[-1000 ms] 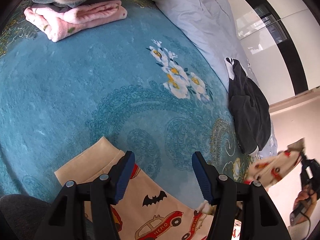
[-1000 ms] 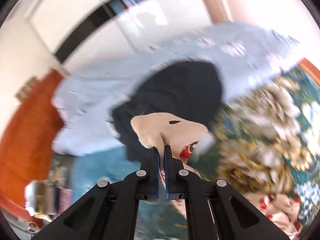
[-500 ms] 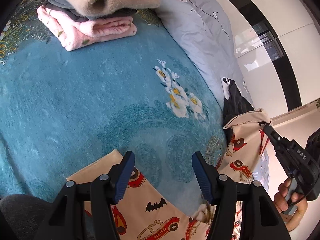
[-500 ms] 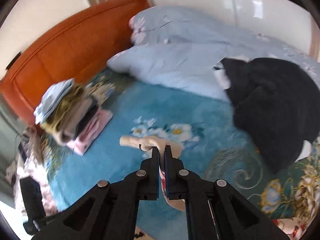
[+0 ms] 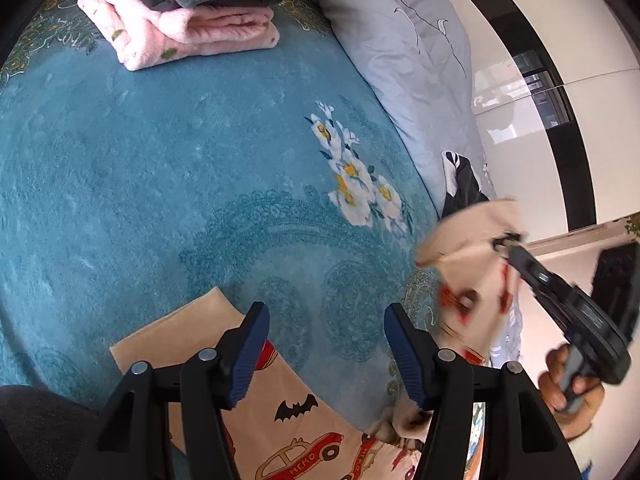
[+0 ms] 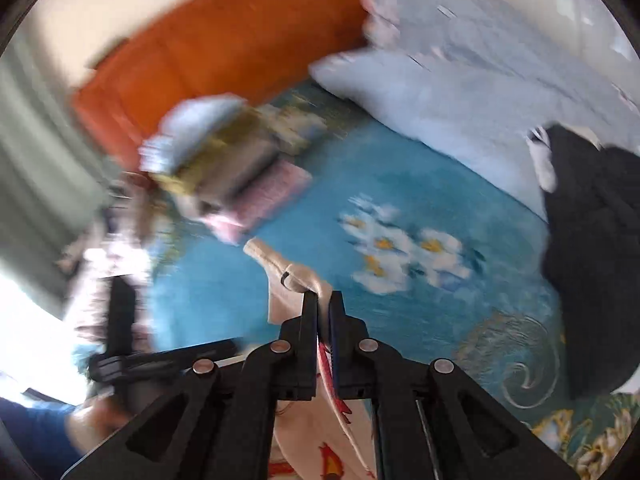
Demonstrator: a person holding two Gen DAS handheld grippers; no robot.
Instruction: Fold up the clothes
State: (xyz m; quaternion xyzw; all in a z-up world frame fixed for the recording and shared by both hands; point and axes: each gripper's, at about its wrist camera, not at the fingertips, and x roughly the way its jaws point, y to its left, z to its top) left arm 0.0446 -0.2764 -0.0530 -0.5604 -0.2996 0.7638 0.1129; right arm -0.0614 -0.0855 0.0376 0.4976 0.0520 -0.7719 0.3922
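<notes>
Spreading across the teal floral plush blanket, the beige cotton garment printed with red cars and black bats lies partly flat and partly lifted; it looks light, limp and easy to crumple, best taken at edges or corners. The right gripper pinches 1 raised corner tight. The left gripper hovers over the flat part, jaws apart, holding nothing.

The teal floral bed blanket looks plush and matt. On it, the beige car-print cotton garment lies thin and smooth. Beyond it the folded pink towel is fleecy; the pale blue quilt smooth, the white wardrobe panel glossy.
</notes>
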